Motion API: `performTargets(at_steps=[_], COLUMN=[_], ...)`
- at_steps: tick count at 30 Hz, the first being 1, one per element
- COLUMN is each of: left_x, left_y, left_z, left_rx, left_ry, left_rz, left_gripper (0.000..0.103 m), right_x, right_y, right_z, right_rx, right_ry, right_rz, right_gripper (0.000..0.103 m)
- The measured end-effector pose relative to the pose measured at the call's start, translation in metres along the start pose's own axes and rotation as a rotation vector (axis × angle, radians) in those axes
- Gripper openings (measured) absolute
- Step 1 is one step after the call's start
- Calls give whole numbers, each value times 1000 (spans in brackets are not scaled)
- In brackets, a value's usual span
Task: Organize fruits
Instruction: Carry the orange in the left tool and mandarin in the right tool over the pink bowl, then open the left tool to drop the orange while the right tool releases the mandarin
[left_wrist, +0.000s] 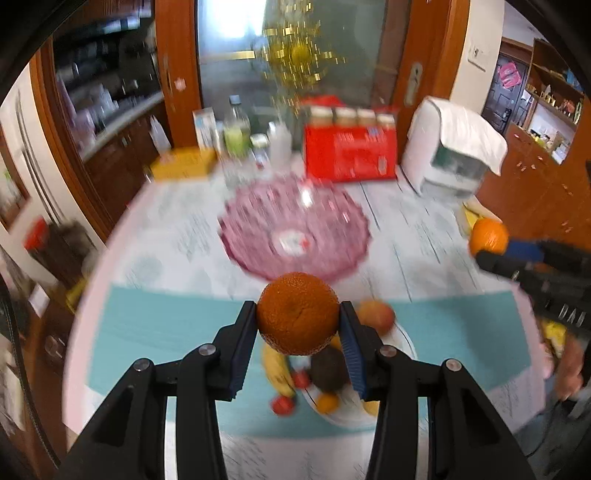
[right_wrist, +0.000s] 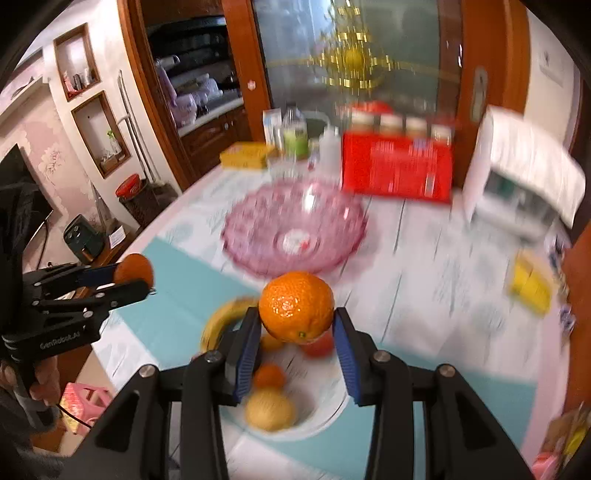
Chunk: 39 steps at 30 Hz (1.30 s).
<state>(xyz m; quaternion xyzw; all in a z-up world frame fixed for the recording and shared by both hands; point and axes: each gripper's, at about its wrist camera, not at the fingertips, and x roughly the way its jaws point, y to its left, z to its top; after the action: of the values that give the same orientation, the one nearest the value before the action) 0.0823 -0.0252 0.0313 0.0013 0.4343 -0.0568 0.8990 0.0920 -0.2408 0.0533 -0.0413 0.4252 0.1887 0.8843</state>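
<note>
Two black tools, one per hand. Left tool (left_wrist: 298, 325) with blue ribbed pads (left_wrist: 242, 354) and round silver screws (left_wrist: 207, 349). Right tool (right_wrist: 295, 332) much the same, blue pads (right_wrist: 347, 363) and silver screws (right_wrist: 381, 356). White letters (right_wrist: 59, 341) on the left tool's side. Thin black cable (right_wrist: 74, 415) under it.

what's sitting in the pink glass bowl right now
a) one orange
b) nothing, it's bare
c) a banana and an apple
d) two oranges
b: the pink glass bowl shows only its bare patterned inside, while one orange is held in the left claw and the other orange in the right claw.
</note>
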Motion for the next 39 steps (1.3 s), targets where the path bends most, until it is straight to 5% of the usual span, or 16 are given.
performTargets(at_steps=[7,13,26,33,39], left_x=[-10,35,244,309,327], left_y=[9,22,42,42,47], left_z=[71,108,80,60,57], left_rx=[52,96,62,74,55], left_ry=[-71,-61,217,303,315], left_rz=[120,185,17,-25,-45], left_gripper=[43,43,43,43,43], right_x=[3,75,277,328,338], right_y=[-20,-28,-25,-12,-12], right_z=[82,115,65,47,41], right_rx=[-30,-8,101,75,61], right_ry=[-72,-15,301,387,397], right_rz=[-38,-74,-69,-43,-36], right_gripper=[40,40,40,41,41])
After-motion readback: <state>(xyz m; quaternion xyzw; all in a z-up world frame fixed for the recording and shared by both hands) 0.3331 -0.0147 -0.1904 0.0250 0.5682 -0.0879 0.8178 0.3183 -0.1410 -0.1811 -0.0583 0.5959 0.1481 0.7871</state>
